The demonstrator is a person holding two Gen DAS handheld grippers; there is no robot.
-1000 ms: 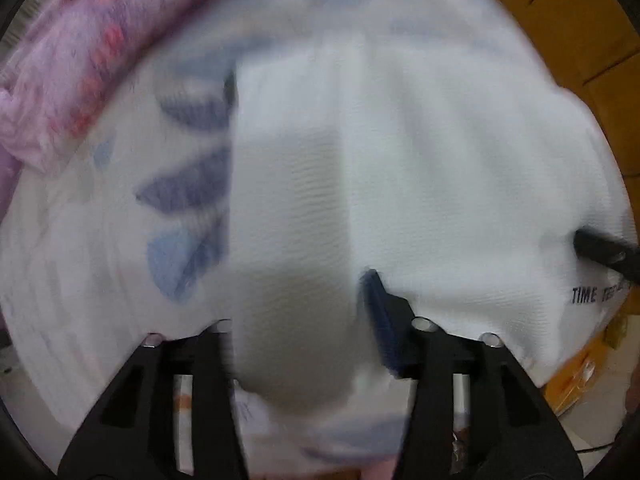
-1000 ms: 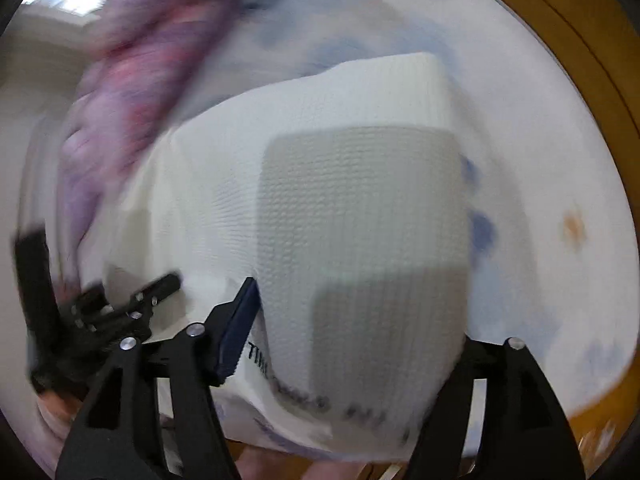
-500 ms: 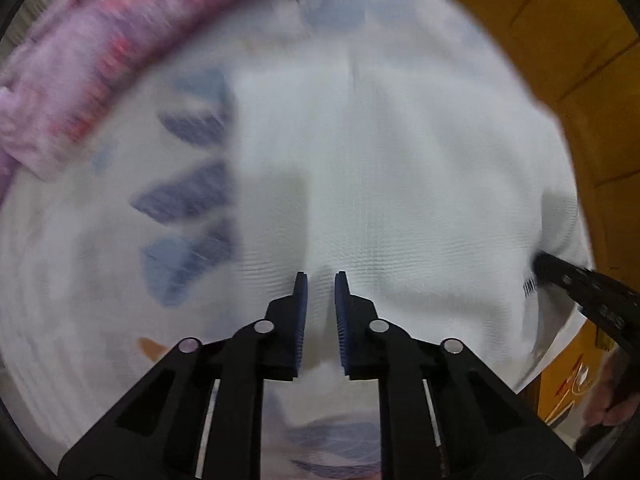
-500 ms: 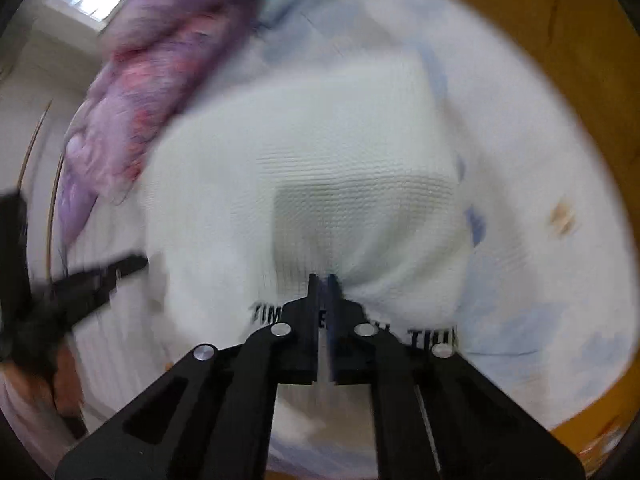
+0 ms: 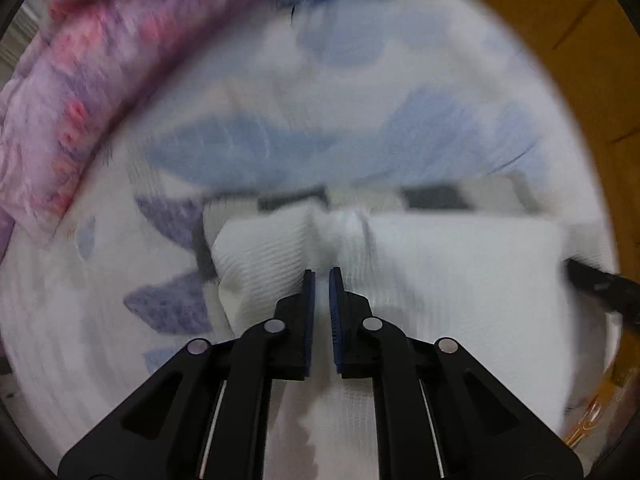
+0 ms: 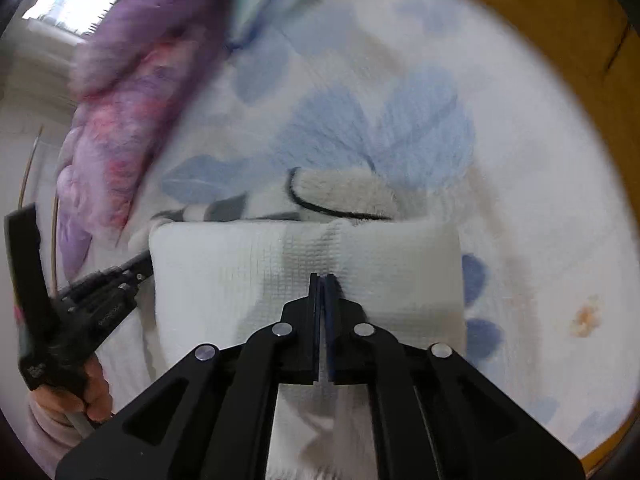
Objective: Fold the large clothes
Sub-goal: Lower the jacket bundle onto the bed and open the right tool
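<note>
Soft daylight from a window [image 6: 76, 0] at the far left falls on a bed covered by a white fleecy blanket [image 5: 360, 92] printed with pale blue and violet leaf shapes. Along the bed's far left edge lies a bunched, fluffy quilt [image 5: 80, 92] in pink and purple, and orange-brown wooden boards [image 5: 568, 20] show past the right edge.

Near the middle of the blanket lies the white garment [image 5: 460, 280], a waffle-textured knit folded into a thick, roughly rectangular pad. Its long axis runs left to right across both views, with the rounded fold edge on the far side. Beyond that fold a grey-and-white patterned layer with a thin dark curved line peeks out [image 6: 344, 196] — whether it belongs to the garment cannot be told. Motion blur softens most of the cloth.

From the left wrist view, the left gripper [image 5: 322, 280] sits over the garment's left half, its 2 blue-padded fingers nearly together with a narrow gap; cloth puckers just ahead of the tips, but a pinch cannot be confirmed. The right gripper [image 6: 323, 280] has its jaws pressed together at the garment's middle, and the knit dimples around the tips — it is pinching the fabric. The left gripper's black body also shows at the left of the right view, held by a hand [image 6: 90, 392] in a pale pink sleeve.
</note>
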